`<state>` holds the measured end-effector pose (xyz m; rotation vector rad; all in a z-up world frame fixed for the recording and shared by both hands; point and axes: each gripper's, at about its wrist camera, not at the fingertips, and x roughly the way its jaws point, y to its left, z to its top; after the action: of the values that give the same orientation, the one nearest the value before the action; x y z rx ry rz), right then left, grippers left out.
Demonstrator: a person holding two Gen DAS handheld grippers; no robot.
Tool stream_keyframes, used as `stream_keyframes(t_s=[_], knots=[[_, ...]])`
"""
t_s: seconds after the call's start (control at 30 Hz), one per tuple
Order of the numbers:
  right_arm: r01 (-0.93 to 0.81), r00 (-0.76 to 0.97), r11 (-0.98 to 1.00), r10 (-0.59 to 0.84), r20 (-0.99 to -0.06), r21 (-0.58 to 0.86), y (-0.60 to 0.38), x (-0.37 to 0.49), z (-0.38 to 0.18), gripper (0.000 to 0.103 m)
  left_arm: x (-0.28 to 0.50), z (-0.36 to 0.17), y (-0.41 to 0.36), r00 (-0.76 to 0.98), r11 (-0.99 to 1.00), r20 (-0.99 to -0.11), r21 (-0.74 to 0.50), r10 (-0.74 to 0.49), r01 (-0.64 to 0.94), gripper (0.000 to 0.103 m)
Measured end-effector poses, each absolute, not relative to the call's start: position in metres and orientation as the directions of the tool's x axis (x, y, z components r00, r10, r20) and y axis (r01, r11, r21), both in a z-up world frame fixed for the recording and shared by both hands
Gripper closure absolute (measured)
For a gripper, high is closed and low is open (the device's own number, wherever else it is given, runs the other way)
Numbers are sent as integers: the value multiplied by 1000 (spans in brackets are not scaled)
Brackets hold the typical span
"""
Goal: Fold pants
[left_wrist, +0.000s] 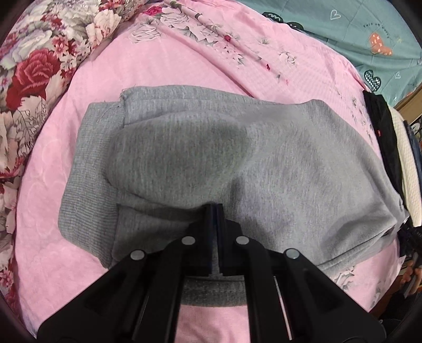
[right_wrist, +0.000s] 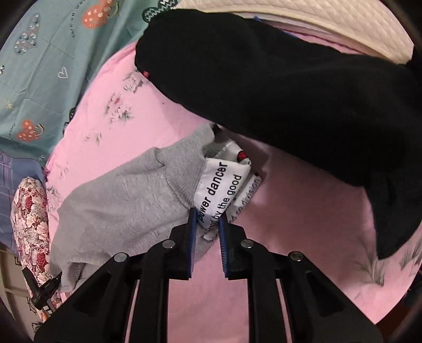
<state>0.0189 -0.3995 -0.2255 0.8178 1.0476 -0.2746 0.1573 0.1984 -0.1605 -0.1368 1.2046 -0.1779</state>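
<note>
1. Pants: the grey fleece sweatpants (left_wrist: 211, 158) lie folded into a thick bundle on the pink floral bedsheet (left_wrist: 184, 60), ribbed waistband on their left edge.
2. At the pants' near edge, the left gripper (left_wrist: 216, 211) has its black fingers pressed almost together on a fold of grey fleece.
3. At the pants' far-right corner, the right gripper (right_wrist: 207, 220) stands slightly parted, its blue-padded fingers either side of the white printed care label (right_wrist: 221, 184); whether they press it I cannot tell.
4. Risk: pinching only the label or a single layer would likely let the lower layers sag and the bundle spill open when lifted.
5. Risk: the black folded garment (right_wrist: 290, 92) lies just beyond the pants' right corner, so a wide swing could snag it.
6. Beyond the pants, a teal quilt with heart prints (left_wrist: 356, 34) borders the sheet; left of them sits a red-rose floral fabric (left_wrist: 34, 66). A cream quilted pad (right_wrist: 303, 21) lies past the black garment.
</note>
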Motion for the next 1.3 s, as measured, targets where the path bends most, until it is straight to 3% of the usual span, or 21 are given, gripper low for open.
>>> stream_keyframes(t_s=[0.23, 0.4, 0.5, 0.6, 0.63, 0.67, 0.7, 0.73, 0.87, 1.0, 1.17, 1.2, 1.23, 1.27, 1.3], knots=[[529, 502, 727, 147, -852, 437, -412, 34, -217, 86, 158, -160, 204, 340, 975, -914, -217, -222, 55, 98], [560, 494, 671, 199, -846, 485, -421, 31, -225, 89, 168, -167, 226, 285, 933, -893, -361, -348, 9, 99], [577, 520, 694, 93, -849, 430, -429, 22, -205, 93, 169, -169, 230, 278, 921, -884, -389, -376, 8, 100], [606, 476, 698, 66, -877, 381, -439, 16, -204, 89, 163, -166, 218, 308, 946, -897, -320, -317, 42, 99], [585, 476, 719, 72, -877, 376, -435, 15, -200, 80, 161, -165, 215, 318, 954, -901, -297, -297, 48, 99], [540, 470, 764, 72, -880, 351, -422, 16, -193, 70, 161, -164, 212, 323, 958, -903, -283, -283, 49, 99], [488, 466, 808, 77, -882, 328, -406, 18, -185, 48, 162, -164, 211, 324, 961, -906, -273, -273, 49, 99], [425, 470, 848, 91, -878, 316, -387, 21, -177, 39, 163, -163, 211, 322, 962, -908, -267, -268, 47, 99], [8, 497, 958, 245, -833, 287, -283, 42, -141, 38, 168, -162, 211, 292, 963, -918, -268, -267, 37, 100], [-308, 453, 948, 216, -865, 76, -198, 65, -142, 38, 165, -159, 200, 302, 979, -931, -192, -204, 69, 100], [-427, 460, 891, 69, -885, -153, -154, 93, -176, 38, 163, -160, 204, 312, 977, -926, -205, -210, 51, 100], [-440, 463, 882, 64, -884, -167, -152, 97, -183, 41, 162, -159, 208, 311, 974, -923, -225, -225, 37, 100], [-453, 450, 878, 78, -890, -153, -151, 100, -189, 73, 161, -158, 211, 312, 973, -923, -227, -225, 31, 100], [-465, 397, 883, 135, -908, -72, -155, 102, -197, 91, 159, -156, 214, 320, 979, -926, -200, -198, 27, 100], [-457, 369, 890, 173, -913, -17, -161, 104, -197, 92, 157, -155, 217, 330, 988, -932, -154, -151, 19, 100]])
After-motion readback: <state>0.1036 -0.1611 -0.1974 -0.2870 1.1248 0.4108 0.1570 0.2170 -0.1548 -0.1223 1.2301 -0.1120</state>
